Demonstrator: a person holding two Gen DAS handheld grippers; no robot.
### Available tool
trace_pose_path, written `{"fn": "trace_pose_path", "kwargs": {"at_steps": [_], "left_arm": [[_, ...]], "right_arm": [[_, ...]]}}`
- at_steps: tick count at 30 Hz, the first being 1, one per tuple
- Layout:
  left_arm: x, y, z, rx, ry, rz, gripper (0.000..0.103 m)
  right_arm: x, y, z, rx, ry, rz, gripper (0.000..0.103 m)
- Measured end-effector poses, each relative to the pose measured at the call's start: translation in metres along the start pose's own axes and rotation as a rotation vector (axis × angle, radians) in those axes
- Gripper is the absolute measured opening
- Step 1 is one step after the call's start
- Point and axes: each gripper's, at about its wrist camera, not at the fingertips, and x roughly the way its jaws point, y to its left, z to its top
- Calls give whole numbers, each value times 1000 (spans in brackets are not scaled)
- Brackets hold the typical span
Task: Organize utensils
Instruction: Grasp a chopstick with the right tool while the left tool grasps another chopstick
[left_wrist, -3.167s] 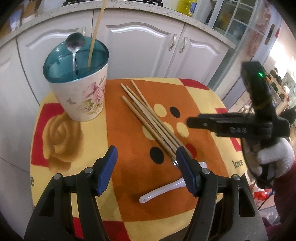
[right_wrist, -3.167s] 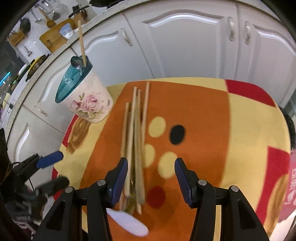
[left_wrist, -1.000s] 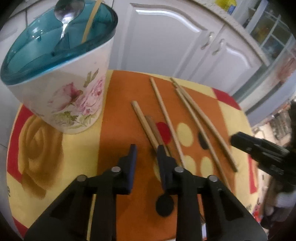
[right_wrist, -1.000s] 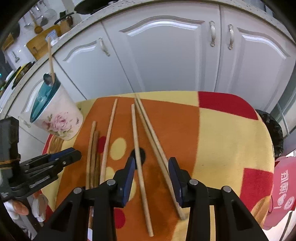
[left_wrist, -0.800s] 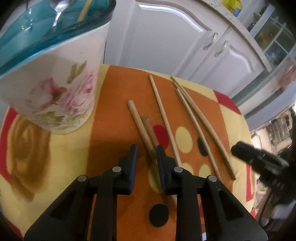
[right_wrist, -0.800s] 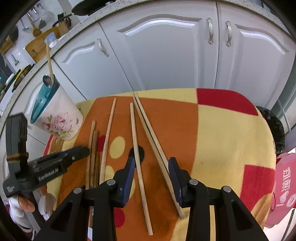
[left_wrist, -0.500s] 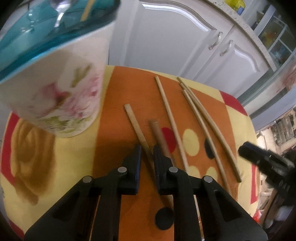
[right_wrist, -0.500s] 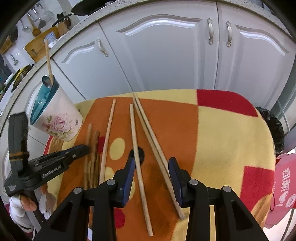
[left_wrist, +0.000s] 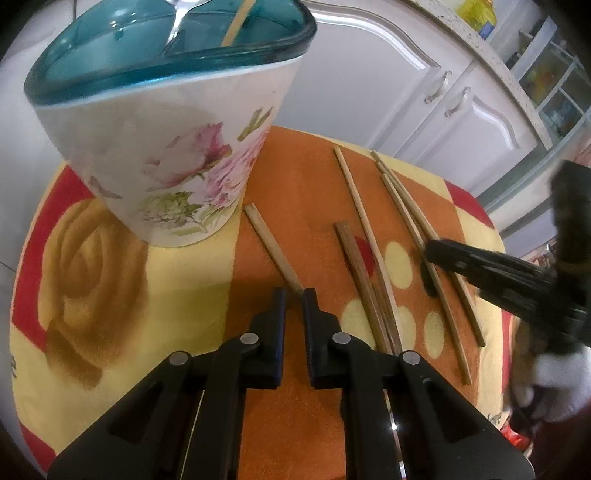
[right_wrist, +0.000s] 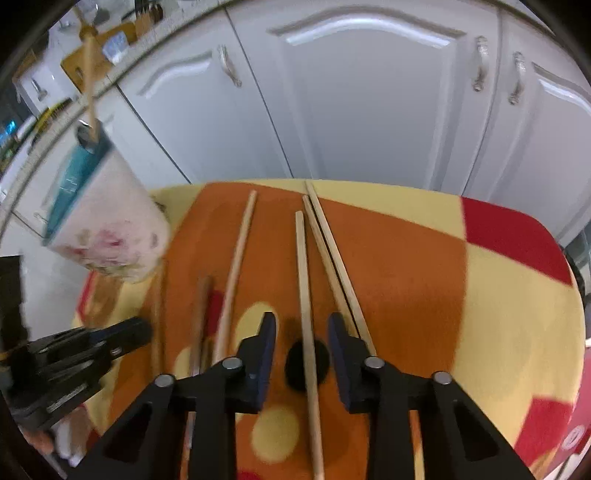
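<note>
A floral utensil holder (left_wrist: 177, 147) with a teal lid holds a spoon and one chopstick; it also shows in the right wrist view (right_wrist: 107, 229). Several wooden chopsticks lie on the orange and yellow cloth (left_wrist: 96, 266). My left gripper (left_wrist: 293, 301) is shut on the near end of one chopstick (left_wrist: 271, 249), which points toward the holder. My right gripper (right_wrist: 301, 328) is open, its jaws straddling a chopstick (right_wrist: 304, 295) low over the cloth. A pair of chopsticks (right_wrist: 332, 258) lies just right of it.
White cabinet doors (right_wrist: 369, 110) stand behind the small cloth-covered table. The cloth's edges (right_wrist: 546, 295) drop off on all sides. More chopsticks (left_wrist: 373, 236) lie between the two grippers. The right gripper also shows in the left wrist view (left_wrist: 480, 266).
My left gripper has closed on the leftmost chopstick and moved nearer the holder. My right gripper has dropped lower and forward over the middle chopstick.
</note>
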Motion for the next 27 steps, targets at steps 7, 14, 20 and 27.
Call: {"fn": "trace_pose_path", "kwargs": {"at_steps": [7,14,20,27], "left_arm": [[4,5,5,-71,23,-45,13],[13,-6,1,-38,12,-12,14],[7,-6,-13,-2,49,-30,12],[1,-4,-19,-2,64,-20,8]], "right_arm": [[-18,-8,-29,-5,-5,17,5],[-37,-11,-71,-23,41,37,5],[-39,-1,-68,-71,59,34,29],[-20,9,-39,-80,41,1,30]]}}
